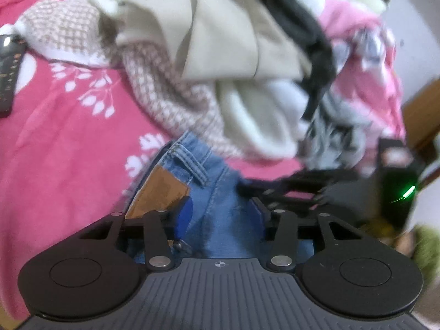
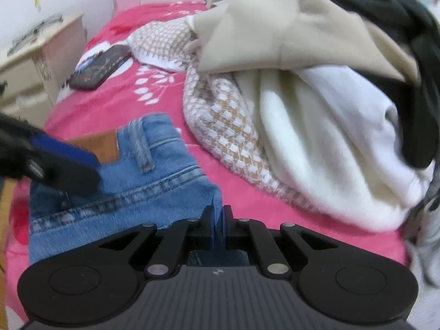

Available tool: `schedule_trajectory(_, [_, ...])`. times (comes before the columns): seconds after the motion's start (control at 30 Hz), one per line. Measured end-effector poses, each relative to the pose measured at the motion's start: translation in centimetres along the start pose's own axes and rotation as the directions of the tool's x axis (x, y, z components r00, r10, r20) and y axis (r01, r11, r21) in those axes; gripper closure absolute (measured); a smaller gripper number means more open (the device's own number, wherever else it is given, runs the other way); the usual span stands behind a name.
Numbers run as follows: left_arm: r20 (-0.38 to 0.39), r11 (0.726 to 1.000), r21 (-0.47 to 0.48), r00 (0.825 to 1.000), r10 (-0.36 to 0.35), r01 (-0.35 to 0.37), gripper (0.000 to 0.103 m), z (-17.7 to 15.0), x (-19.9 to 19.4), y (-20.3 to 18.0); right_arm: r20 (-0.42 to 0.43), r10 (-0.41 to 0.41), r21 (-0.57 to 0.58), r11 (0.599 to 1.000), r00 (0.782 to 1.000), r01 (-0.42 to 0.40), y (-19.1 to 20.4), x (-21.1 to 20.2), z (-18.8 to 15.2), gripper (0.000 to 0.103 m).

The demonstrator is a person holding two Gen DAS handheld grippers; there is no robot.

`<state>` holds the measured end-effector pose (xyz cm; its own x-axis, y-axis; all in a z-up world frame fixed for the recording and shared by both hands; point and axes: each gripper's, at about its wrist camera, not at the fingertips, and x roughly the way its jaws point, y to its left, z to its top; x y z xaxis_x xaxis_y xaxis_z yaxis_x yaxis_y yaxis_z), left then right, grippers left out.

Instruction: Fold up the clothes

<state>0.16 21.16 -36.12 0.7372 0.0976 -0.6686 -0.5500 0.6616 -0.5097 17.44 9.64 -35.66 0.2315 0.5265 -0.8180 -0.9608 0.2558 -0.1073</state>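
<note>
Blue jeans (image 1: 217,192) lie on the pink bedspread (image 1: 68,151), waistband and brown leather patch (image 1: 159,192) facing me. My left gripper (image 1: 221,214) is open, its blue pads standing either side of the waistband denim. In the right wrist view the jeans (image 2: 154,181) spread out to the left. My right gripper (image 2: 219,220) is shut on their right edge, with denim pinched between the pads. The left gripper's blue-padded finger (image 2: 63,151) reaches in over the leather patch (image 2: 101,143). The right gripper's black body (image 1: 316,189) shows at right in the left wrist view.
A heap of clothes sits just beyond the jeans: a beige garment (image 1: 220,33), a checked knit (image 2: 220,115), a white fleece (image 2: 316,137), a black garment (image 2: 407,55) and pink fabric (image 1: 365,55). A remote control (image 2: 101,66) lies far left on the bed. A bedside cabinet (image 2: 35,60) stands left.
</note>
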Motion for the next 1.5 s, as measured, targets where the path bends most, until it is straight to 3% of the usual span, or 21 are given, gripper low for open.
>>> schedule_trajectory(0.1, [-0.039,0.998,0.063,0.999,0.028,-0.026,0.065,-0.3,1.7,0.2,0.006,0.034,0.041,0.999,0.999,-0.034,-0.8,0.3,-0.2,0.097])
schedule_trajectory(0.23, [-0.005,0.990,0.139,1.000,0.014,-0.013,0.058,-0.1,0.6,-1.4,0.017,0.079,0.094,0.992,0.997,-0.080,-1.9,0.7,-0.4,0.097])
schedule_trajectory(0.33, [-0.011,0.988,0.152,0.999,0.030,-0.028,0.056,0.1,1.3,-1.8,0.026,0.112,0.134,0.984,0.993,-0.115,-2.7,1.0,-0.6,0.097])
schedule_trajectory(0.4, [-0.054,0.988,0.137,0.996,0.071,-0.063,0.061,0.0,2.8,-1.1,0.045,0.134,0.183,0.973,0.990,-0.140,-3.7,0.3,-0.7,0.096])
schedule_trajectory(0.53, [-0.059,0.986,0.157,0.996,0.069,-0.059,0.063,0.2,3.2,-0.9,0.093,0.172,0.288,0.938,0.981,-0.192,-5.9,-1.7,-0.9,0.095])
schedule_trajectory(0.63, [-0.075,0.989,0.137,0.996,0.057,-0.047,0.064,0.5,3.0,-0.4,0.140,0.088,0.328,0.936,0.986,-0.130,-8.5,-5.3,-2.0,0.095])
schedule_trajectory(0.73, [-0.094,0.994,0.099,0.994,0.053,-0.044,0.064,0.9,3.5,-0.2,0.089,-0.036,0.343,0.939,0.995,0.003,-11.6,-8.6,-4.5,0.095])
schedule_trajectory(0.8, [-0.104,0.995,0.082,0.993,0.056,-0.047,0.064,1.1,3.7,-0.2,0.020,-0.053,0.343,0.938,0.998,0.043,-13.2,-9.8,-6.4,0.095])
schedule_trajectory(0.97, [-0.122,0.995,0.090,0.991,0.060,-0.049,0.065,1.3,3.7,-0.3,-0.097,0.067,0.311,0.950,0.993,-0.033,-13.1,-10.7,-9.8,0.095])
schedule_trajectory(1.2, [-0.138,0.987,0.134,0.985,0.105,-0.086,0.068,1.2,3.6,-0.9,-0.098,0.110,0.319,0.945,0.989,-0.073,-12.2,-10.4,-12.3,0.094])
schedule_trajectory(1.27, [-0.140,0.983,0.155,0.983,0.122,-0.100,0.068,1.1,3.7,-1.3,-0.069,0.147,0.369,0.923,0.987,-0.111,-13.0,-9.9,-12.3,0.088])
schedule_trajectory(1.33, [-0.141,0.978,0.178,0.980,0.138,-0.112,0.068,1.0,3.8,-1.6,-0.042,0.194,0.411,0.897,0.980,-0.160,-13.9,-9.0,-12.2,0.060])
schedule_trajectory(1.37, [-0.140,0.975,0.191,0.979,0.145,-0.117,0.068,0.9,3.9,-1.8,-0.027,0.217,0.432,0.883,0.976,-0.184,-14.3,-8.5,-12.1,0.054])
schedule_trajectory(1.5, [-0.138,0.962,0.239,0.976,0.168,-0.132,0.068,0.8,4.1,-2.4,-0.010,0.315,0.485,0.832,0.949,-0.271,-15.8,-5.9,-11.4,0.049])
